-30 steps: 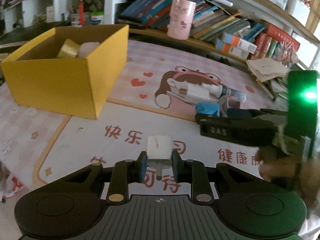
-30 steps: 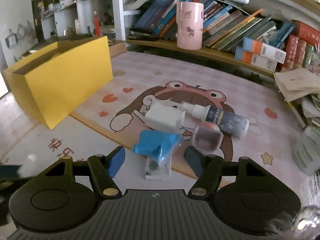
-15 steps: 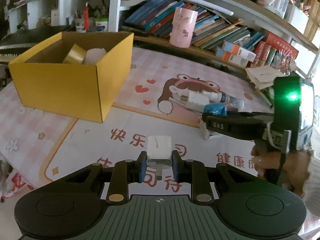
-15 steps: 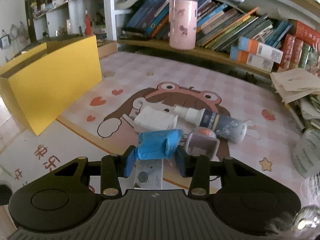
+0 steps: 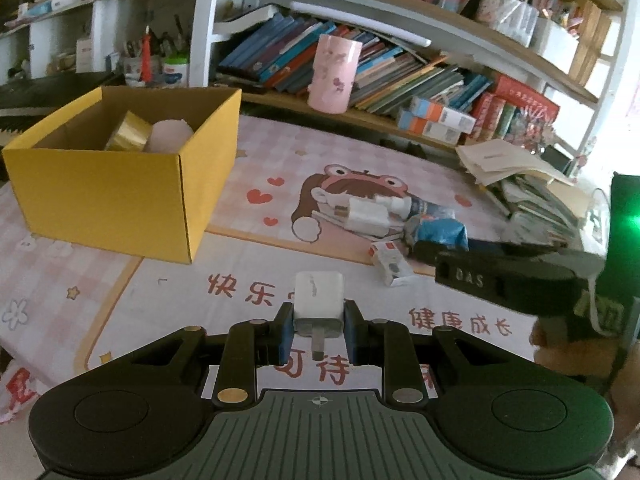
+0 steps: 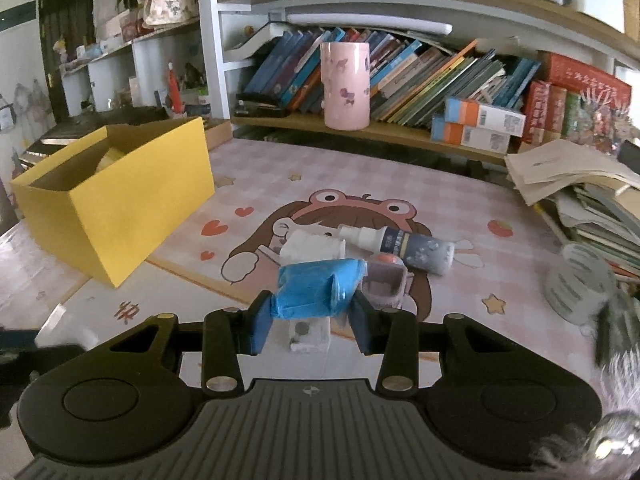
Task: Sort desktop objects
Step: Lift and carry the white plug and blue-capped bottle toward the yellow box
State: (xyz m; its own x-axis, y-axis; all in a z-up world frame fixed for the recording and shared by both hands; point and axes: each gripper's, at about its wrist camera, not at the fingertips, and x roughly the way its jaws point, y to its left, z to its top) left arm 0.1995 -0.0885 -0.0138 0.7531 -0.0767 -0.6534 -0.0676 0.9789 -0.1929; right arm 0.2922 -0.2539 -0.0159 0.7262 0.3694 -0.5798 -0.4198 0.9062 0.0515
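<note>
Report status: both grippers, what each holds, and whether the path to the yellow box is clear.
Left gripper shut on white charger. Right gripper shut on blue packet, lifted off the mat. Yellow box open-topped, nothing between it and the grippers.

Your left gripper [image 5: 317, 330] is clamping a white charger [image 5: 319, 299], angled down. Your right gripper [image 6: 312, 322] is pinching a blue packet [image 6: 320, 288], hand [image 5: 576, 350] gripping its handle.

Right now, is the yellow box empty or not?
Not empty: the open yellow box holds a gold tape roll and a pale pink object.
</note>
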